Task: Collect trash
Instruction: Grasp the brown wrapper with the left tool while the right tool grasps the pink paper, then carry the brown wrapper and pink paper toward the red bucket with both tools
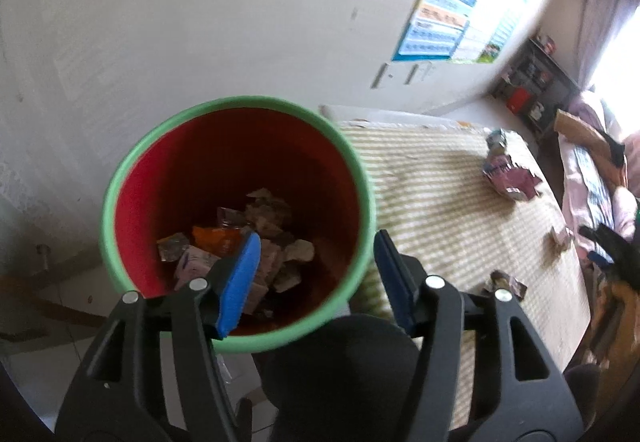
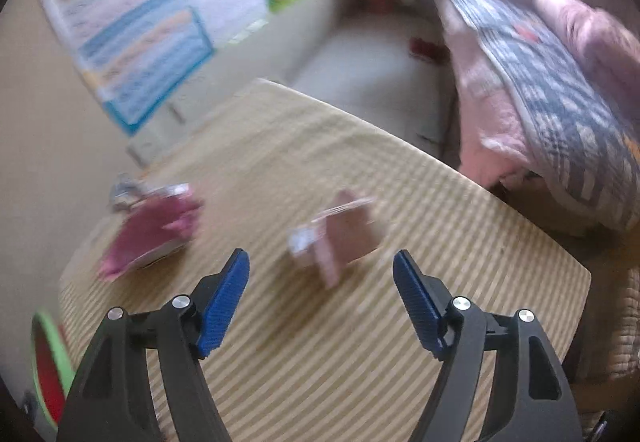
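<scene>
Setting: striped cloth-covered table [image 2: 360, 362] beside a pale wall with posters; bedding lies past its far edge.
Left gripper [image 1: 316, 274]: black frame, ribbed blue pads, jaws apart with nothing between them — poised over the bucket's near rim, apparently where a piece would be let fall.
Bucket [image 1: 120, 178]: round, red inside, green rim, standing just off the table's edge so scraps can be dropped in; crumpled wrappers [image 1: 240, 242] — orange, grey, pale violet — cover its floor.
Right gripper [image 2: 322, 298]: same build, jaws wide and empty, angled down at the table; the view is smeared, so detail is coarse.
Pink packet [image 2: 340, 234]: nearest item to the right gripper, just beyond its tips on the table, flat and folded; probably the next pick.
Magenta wrapper [image 2: 148, 234]: farther along the table towards the wall, crinkled foil with a silvery piece beside it.
Small scraps [image 1: 506, 282]: brown bits near the table's near edge, uncollected.
Progress: judged partway — bucket holds several pieces, table holds several more.
</scene>
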Demonstrator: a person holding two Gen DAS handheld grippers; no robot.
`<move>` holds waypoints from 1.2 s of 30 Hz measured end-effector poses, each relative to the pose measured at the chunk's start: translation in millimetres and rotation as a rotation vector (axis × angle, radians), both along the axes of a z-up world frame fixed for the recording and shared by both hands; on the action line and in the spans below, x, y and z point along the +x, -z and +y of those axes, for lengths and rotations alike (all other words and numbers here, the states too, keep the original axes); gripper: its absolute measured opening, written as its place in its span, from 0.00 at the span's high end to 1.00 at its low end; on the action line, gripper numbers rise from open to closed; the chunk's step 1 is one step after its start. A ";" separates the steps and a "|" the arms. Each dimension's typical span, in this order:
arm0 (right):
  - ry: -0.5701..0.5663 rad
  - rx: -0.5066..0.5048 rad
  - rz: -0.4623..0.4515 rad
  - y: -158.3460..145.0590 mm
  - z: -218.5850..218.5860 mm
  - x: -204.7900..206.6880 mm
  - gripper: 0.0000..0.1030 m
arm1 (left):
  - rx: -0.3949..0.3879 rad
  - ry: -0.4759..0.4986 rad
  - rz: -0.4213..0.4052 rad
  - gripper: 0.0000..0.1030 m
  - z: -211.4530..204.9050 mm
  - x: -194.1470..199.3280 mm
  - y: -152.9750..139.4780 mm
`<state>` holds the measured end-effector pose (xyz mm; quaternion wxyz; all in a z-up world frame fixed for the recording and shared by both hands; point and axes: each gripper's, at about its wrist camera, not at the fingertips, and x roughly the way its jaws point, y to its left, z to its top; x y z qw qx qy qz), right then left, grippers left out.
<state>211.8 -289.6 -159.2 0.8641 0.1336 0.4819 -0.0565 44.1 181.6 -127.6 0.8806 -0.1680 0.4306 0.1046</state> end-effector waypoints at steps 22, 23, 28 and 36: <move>-0.159 0.275 0.045 15.0 8.4 -114.1 0.90 | 0.012 0.496 0.104 0.42 -182.7 62.7 28.3; -0.167 0.290 0.051 14.9 13.0 -121.2 0.90 | 0.020 0.517 0.128 0.42 -191.4 67.2 35.1; -0.234 0.264 0.079 11.8 32.0 -140.1 0.90 | 0.012 0.542 0.184 0.42 -207.4 74.5 54.1; -0.253 0.230 0.075 12.0 39.3 -141.1 0.63 | -0.001 0.527 0.153 0.88 -198.9 70.6 49.6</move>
